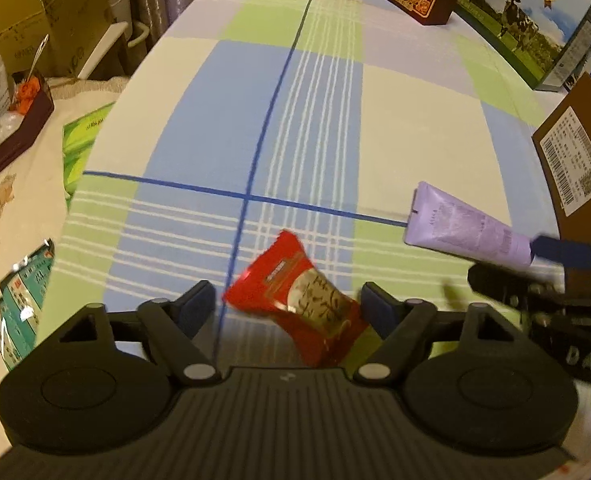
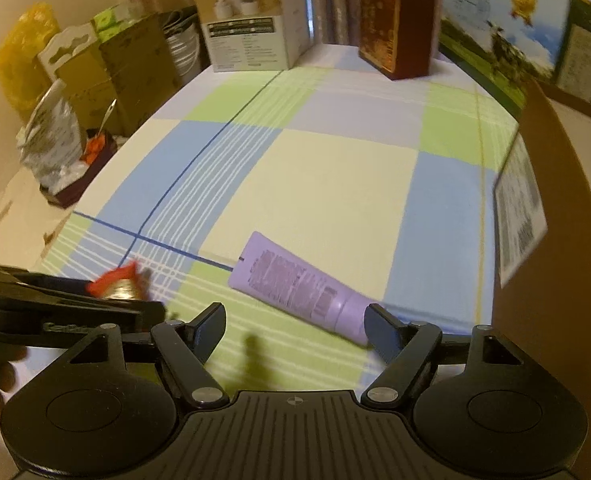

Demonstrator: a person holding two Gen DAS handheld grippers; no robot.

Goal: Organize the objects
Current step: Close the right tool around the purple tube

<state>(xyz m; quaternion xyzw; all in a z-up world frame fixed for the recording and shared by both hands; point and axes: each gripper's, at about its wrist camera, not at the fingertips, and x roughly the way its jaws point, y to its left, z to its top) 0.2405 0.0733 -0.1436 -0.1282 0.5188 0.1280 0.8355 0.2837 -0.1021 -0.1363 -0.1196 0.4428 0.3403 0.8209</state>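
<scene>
Red snack packet lies on the bench between my wide left tongs, the purple tube by my wide right tongs; either could slip sideways if pinched off-centre.

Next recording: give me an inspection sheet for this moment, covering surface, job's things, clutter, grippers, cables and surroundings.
Surface: checked tablecloth, blue, green and cream.
Job's things: red packet lying between the left gripper's fingers; purple tube lying flat, its cap end by the right gripper's finger.
Clutter: brown box at right; white box, dark red box and milk carton along the far edge.
Grippers: left gripper open; right gripper open.
Cables: nothing seen.
Surroundings: cardboard boxes and a curtain at left.
</scene>
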